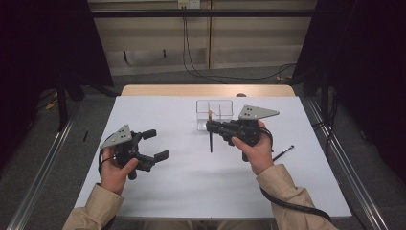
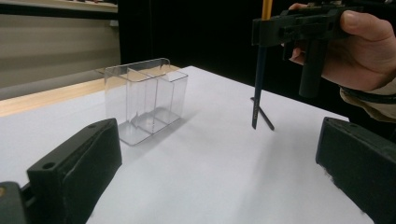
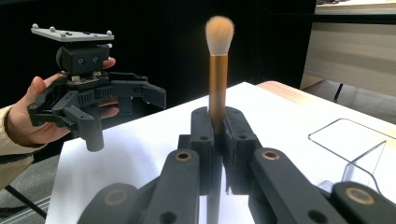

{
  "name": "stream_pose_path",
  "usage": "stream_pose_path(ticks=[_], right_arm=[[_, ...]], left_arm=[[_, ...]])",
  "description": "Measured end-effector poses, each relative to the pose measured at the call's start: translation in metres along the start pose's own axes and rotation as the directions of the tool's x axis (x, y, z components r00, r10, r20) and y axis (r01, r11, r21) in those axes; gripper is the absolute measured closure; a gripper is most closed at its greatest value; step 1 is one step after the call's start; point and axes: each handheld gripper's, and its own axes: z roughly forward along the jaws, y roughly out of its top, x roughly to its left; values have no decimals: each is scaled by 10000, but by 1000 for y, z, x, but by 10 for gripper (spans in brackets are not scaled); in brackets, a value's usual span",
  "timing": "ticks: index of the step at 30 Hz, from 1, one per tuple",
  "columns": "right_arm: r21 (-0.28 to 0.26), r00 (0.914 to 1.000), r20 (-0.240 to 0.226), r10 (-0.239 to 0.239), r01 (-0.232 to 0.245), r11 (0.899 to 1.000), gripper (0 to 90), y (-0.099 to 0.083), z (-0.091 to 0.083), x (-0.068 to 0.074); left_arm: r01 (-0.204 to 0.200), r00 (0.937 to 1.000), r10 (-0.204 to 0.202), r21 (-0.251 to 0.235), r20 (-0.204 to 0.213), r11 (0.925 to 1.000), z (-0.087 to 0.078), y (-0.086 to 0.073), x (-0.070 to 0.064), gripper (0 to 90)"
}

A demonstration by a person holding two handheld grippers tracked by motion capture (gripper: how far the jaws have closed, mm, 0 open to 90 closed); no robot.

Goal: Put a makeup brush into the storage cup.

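Two black jaws of the right hand-held gripper clamp a copper-ferruled, fluffy brush; the left hand-held gripper gapes.

Clear glossy plastic organizer

White table: clear divided holder, thin black brush.

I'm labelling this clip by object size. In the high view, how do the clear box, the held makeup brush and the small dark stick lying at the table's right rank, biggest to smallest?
1. Clear box, by far the bulkiest.
2. Makeup brush, held upright in the right gripper: thin, and foreshortened.
3. Small dark stick, the shortest.
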Motion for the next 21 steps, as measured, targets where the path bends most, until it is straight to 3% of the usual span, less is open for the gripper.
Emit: stream_pose_path(ticks=[21], right_arm=[[-86,9994,338,20,-17,10000,839,4,-9,-7]], left_arm=[[68,9972,-63,64,-740,10000,-39,-10,7,3]])
